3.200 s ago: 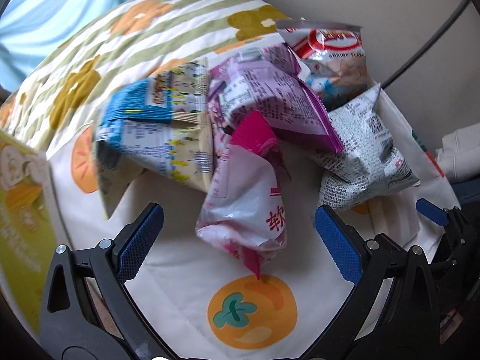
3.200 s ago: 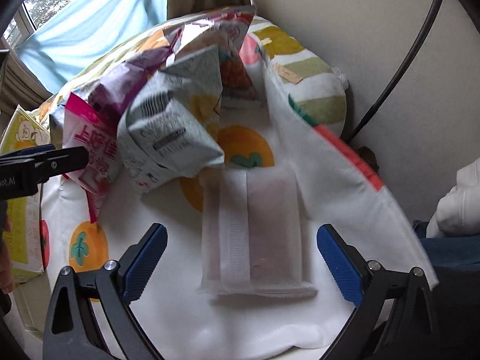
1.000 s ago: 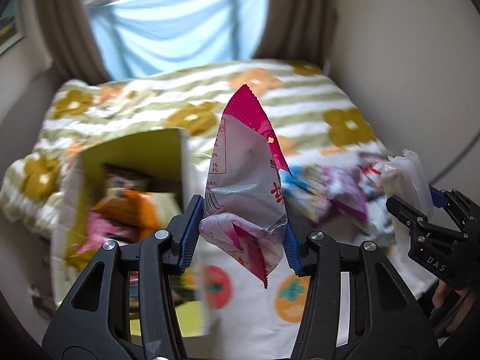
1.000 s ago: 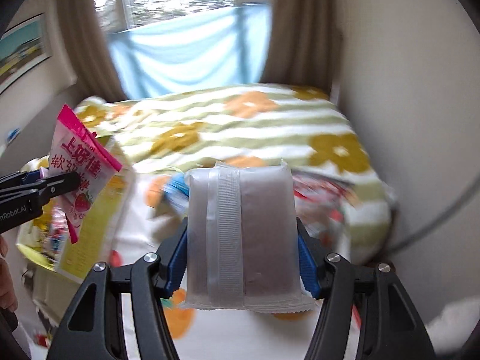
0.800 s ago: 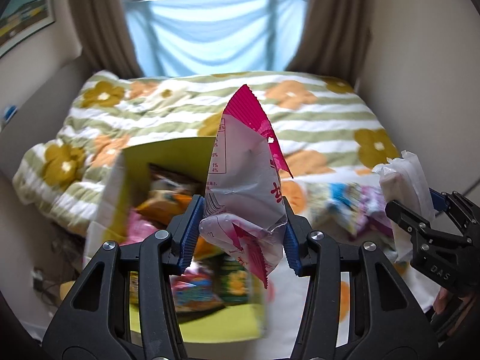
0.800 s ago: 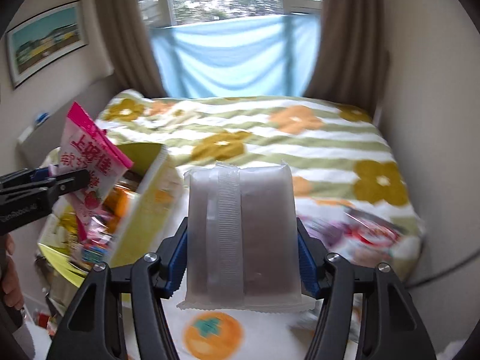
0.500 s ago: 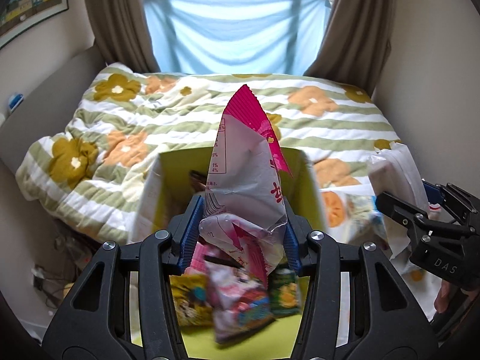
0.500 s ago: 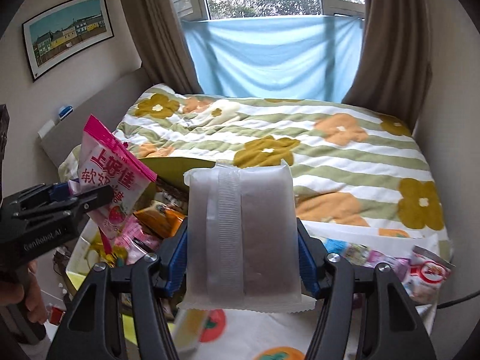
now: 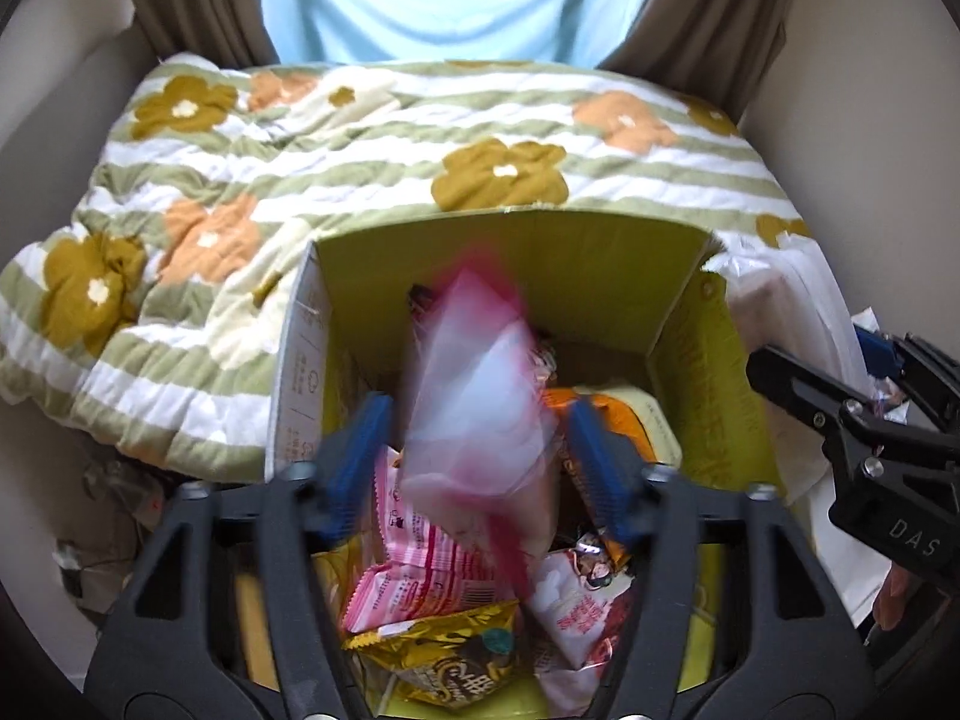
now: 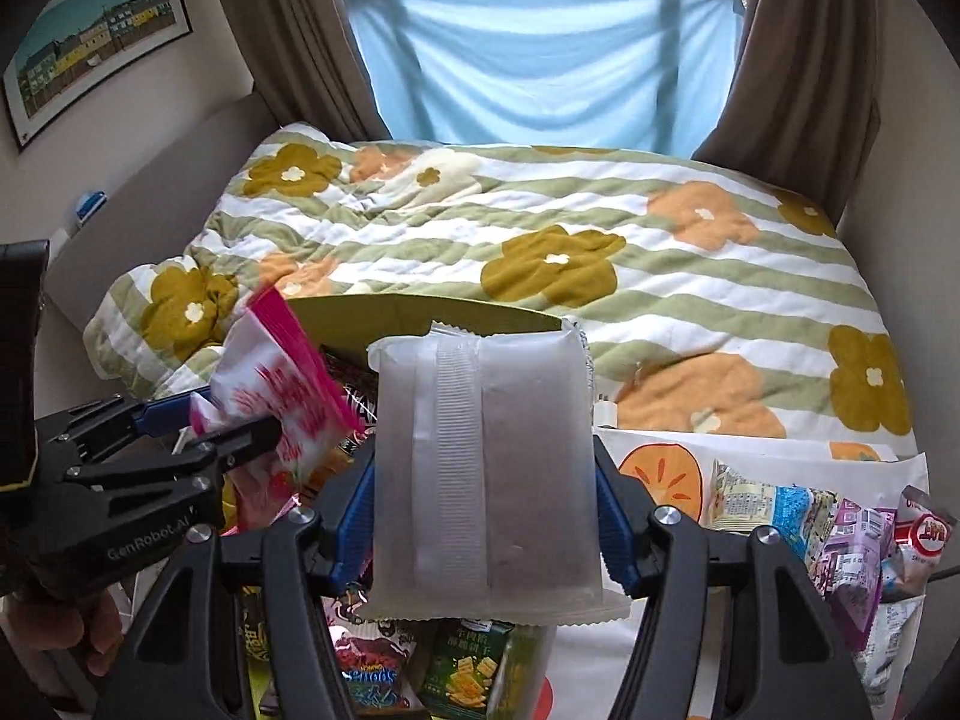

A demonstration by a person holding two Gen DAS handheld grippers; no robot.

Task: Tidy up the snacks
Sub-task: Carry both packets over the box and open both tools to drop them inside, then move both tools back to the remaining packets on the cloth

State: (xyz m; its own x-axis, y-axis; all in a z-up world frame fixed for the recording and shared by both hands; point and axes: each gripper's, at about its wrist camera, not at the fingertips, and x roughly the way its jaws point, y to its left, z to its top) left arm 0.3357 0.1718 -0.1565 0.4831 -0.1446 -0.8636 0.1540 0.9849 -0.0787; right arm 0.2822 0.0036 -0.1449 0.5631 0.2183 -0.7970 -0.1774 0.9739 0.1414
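Falling between the opening left hand-held gripper (image 9: 480, 462) jaws, pink packet (image 9: 474, 414)

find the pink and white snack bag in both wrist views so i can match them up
Left wrist: the pink and white snack bag is at centre, blurred, between the opening jaws of the left gripper, above the yellow-green box.
Right wrist: the bag is at middle left, at the left gripper's tips.
Shared landmark: the flowered striped quilt behind the box.
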